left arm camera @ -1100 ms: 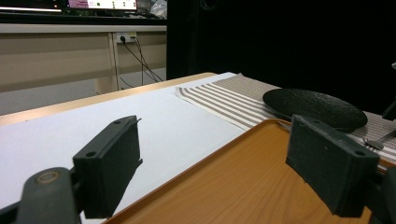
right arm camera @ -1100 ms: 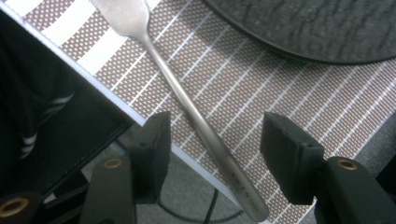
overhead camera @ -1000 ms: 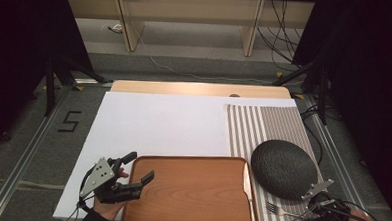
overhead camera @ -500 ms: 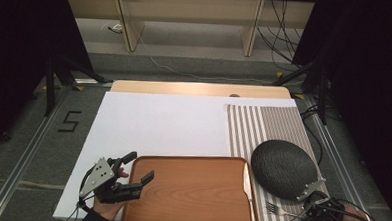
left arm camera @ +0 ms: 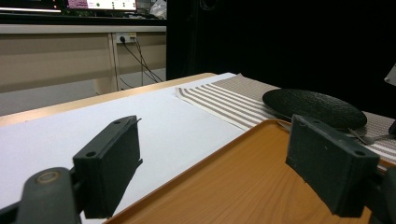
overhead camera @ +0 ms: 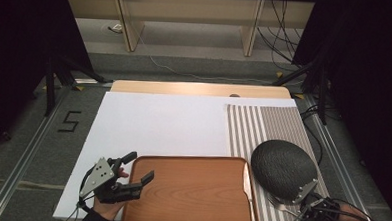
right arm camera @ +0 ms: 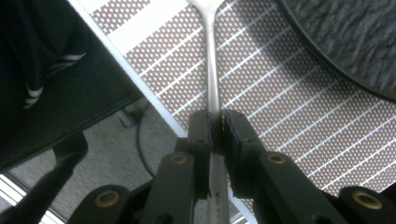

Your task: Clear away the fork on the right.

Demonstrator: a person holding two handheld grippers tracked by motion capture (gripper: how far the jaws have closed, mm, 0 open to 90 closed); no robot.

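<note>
Right gripper (right arm camera: 215, 122), jaws just closing, pinches the fork (right arm camera: 212, 70) by its handle end on the striped mat (right arm camera: 289, 112) beside the dark plate (overhead camera: 281, 167). Fork judged light, rigid, slippery; a mid-handle hold would be steadier. Left gripper (overhead camera: 140, 169) stands wide open, empty, over the tray (overhead camera: 195, 200).

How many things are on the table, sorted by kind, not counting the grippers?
Wooden tray: 1
Black plate: 1
Fork: 1
Striped placemat: 1
White sheet: 1
Total: 5
</note>
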